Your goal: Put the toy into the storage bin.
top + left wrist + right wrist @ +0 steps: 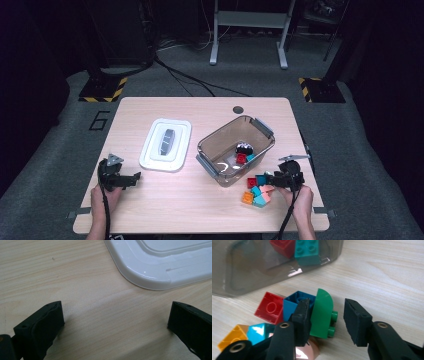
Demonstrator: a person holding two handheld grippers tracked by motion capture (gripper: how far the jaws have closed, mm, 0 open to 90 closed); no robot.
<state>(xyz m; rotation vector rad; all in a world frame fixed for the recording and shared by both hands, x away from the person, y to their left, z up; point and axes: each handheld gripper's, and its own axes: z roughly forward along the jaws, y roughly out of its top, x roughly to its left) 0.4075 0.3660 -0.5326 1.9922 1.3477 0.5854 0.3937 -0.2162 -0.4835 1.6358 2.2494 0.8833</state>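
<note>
the light wooden surface [200,200] carries a white lid [165,144] lying flat at centre-left and a clear smoky plastic bin [235,149] just right of it, with a red brick [241,158], a teal brick [250,157] and a black piece [244,147] inside. the left gripper [131,178] rests low on the surface near the lid's front corner; in the left gripper view its jaws stand spread wide over bare wood, with nothing between them and the lid's rounded corner [150,277] just ahead. the right gripper [327,322] sits at a small pile of loose bricks [257,190] in front of the bin. in the right gripper view its jaws are spread around a green curved brick [322,312], one jaw against its flat side, the other apart from it. a blue brick [295,302], a second red brick [270,308], a yellow-orange brick [233,336] and a shiny teal brick [260,331] lie close beside it.
</note>
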